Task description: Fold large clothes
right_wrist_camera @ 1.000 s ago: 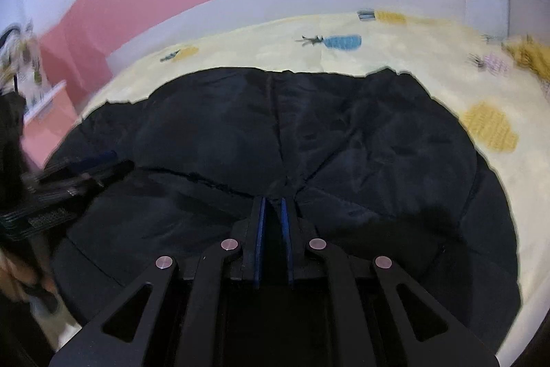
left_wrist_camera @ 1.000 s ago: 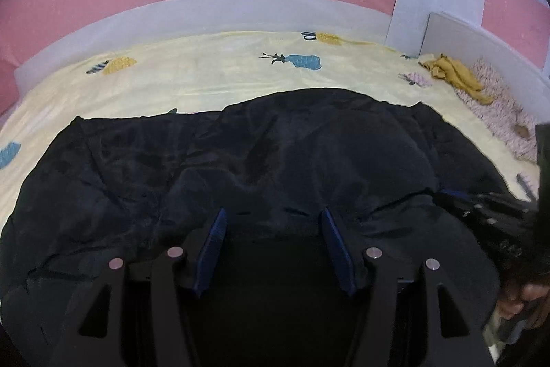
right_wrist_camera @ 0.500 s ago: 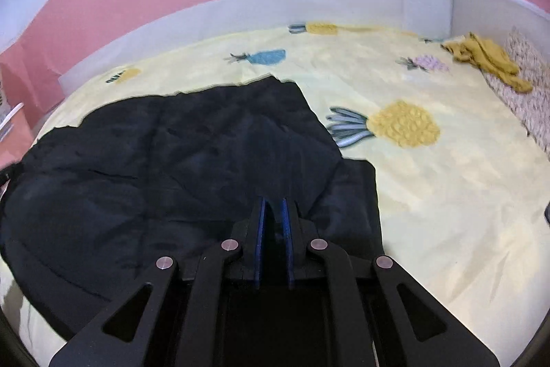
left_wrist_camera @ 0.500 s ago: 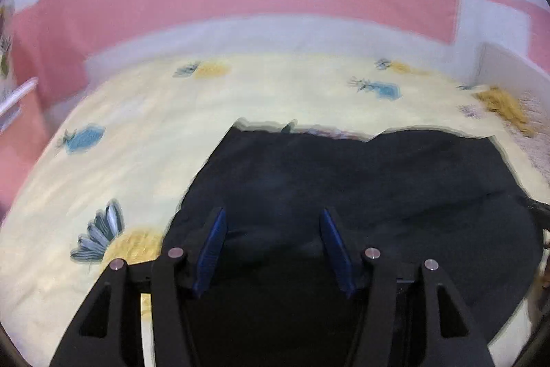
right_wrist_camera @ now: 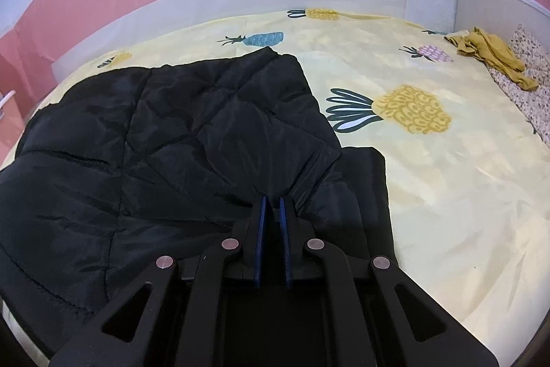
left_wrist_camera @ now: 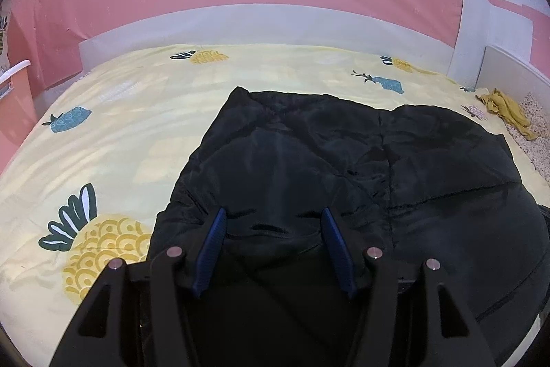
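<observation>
A large black quilted garment (left_wrist_camera: 343, 160) lies spread on a yellow pineapple-print bed sheet (left_wrist_camera: 120, 126). It also shows in the right wrist view (right_wrist_camera: 154, 143). My left gripper (left_wrist_camera: 273, 215) is open over the garment's near edge, with black fabric between and under its blue pads. My right gripper (right_wrist_camera: 272, 200) is shut on a fold of the black garment at its near right side, where the cloth bunches into the jaws.
A mustard-yellow cloth (right_wrist_camera: 488, 54) and a speckled rug or blanket (right_wrist_camera: 526, 71) lie at the bed's far right by a white board (right_wrist_camera: 498, 6). A pink wall with a pale skirting (left_wrist_camera: 257, 19) runs behind the bed. Bare sheet (right_wrist_camera: 447, 177) lies right of the garment.
Both grippers have swung apart: the left view shifted left, the right view shifted right. The garment now looks narrower, with its right side folded over. The right gripper stays shut, the left stays open.
</observation>
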Demonstrator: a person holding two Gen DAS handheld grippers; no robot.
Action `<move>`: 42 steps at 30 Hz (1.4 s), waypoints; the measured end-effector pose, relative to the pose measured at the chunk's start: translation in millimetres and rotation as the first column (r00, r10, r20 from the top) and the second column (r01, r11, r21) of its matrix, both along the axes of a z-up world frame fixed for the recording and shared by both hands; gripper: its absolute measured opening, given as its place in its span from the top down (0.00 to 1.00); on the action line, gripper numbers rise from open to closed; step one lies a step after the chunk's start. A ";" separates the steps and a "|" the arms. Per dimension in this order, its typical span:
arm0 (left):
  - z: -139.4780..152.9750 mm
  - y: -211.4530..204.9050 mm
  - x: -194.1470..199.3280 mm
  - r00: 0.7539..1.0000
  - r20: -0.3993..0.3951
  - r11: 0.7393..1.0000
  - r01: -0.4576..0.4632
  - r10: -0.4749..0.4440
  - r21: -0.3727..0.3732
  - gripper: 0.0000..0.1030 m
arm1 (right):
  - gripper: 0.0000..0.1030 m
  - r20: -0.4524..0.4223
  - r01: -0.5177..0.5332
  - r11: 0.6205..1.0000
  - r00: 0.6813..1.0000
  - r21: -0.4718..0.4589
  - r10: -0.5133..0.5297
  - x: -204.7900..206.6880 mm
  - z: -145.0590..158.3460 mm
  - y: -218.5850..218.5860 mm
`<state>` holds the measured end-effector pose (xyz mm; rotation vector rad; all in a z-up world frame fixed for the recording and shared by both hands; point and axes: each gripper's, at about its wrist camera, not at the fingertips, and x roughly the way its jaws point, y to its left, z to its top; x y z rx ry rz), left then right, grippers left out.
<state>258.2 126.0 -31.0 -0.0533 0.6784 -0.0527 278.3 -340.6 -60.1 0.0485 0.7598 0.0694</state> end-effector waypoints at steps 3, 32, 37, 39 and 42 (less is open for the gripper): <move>2.1 0.8 0.2 1.000 -0.007 1.000 -0.003 0.003 -0.001 0.41 | 0.94 -0.001 0.004 1.000 1.000 0.019 -0.004 -0.1 3.4 -2.6; 14.5 15.8 73.3 0.992 -0.122 0.997 0.007 -0.016 -0.071 0.40 | 0.92 -0.076 -0.003 1.000 0.997 0.007 0.003 55.1 21.4 -4.3; 43.4 15.8 70.0 0.997 -0.063 0.996 0.035 -0.041 -0.081 0.40 | 0.90 -0.004 -0.028 0.994 1.000 0.102 0.029 49.4 64.5 2.5; 41.8 12.6 81.6 0.997 -0.071 0.998 0.040 -0.043 -0.054 0.40 | 0.90 -0.001 -0.081 0.992 0.997 0.102 0.082 57.8 66.9 20.6; 15.5 9.7 105.8 0.984 -0.174 0.998 0.039 -0.047 -0.053 0.39 | 0.90 -0.074 -0.110 0.993 0.991 0.053 0.114 79.2 43.8 37.5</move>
